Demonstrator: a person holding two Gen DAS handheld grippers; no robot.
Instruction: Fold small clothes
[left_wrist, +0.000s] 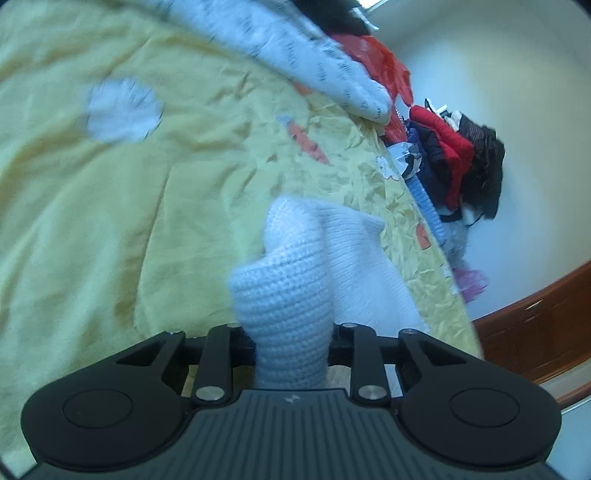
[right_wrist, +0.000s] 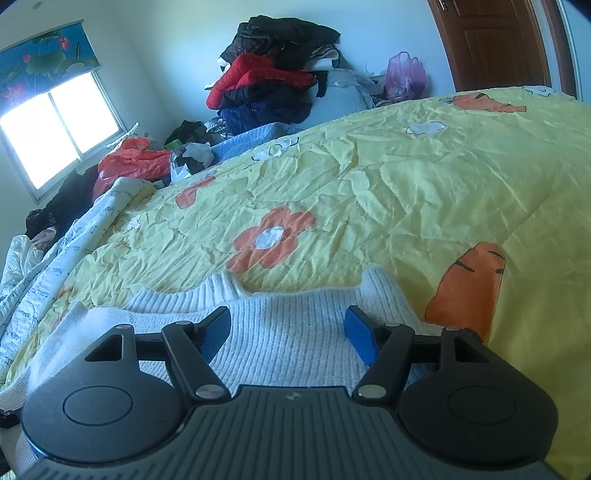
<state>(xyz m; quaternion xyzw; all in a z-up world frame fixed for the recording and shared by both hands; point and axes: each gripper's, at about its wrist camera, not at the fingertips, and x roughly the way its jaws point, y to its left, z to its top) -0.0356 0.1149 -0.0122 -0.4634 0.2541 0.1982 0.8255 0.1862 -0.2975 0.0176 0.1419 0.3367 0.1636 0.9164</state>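
A small white knitted garment (left_wrist: 291, 280) is pinched in my left gripper (left_wrist: 291, 347), which is shut on a bunched fold of it and holds it above the yellow bedspread (left_wrist: 110, 221); the fingertips are hidden by the knit. In the right wrist view the same white knit (right_wrist: 280, 332) lies flat on the bedspread (right_wrist: 369, 184). My right gripper (right_wrist: 288, 325) is open just above it, its blue pads (right_wrist: 360, 334) spread wide with nothing between them.
A white printed quilt (right_wrist: 74, 240) lies bunched at the bed's far left. A pile of red, dark and blue clothes (right_wrist: 269, 81) and plastic bags (right_wrist: 404, 75) sit beyond the bed against the wall. A brown wooden door (right_wrist: 491, 44) stands at the right.
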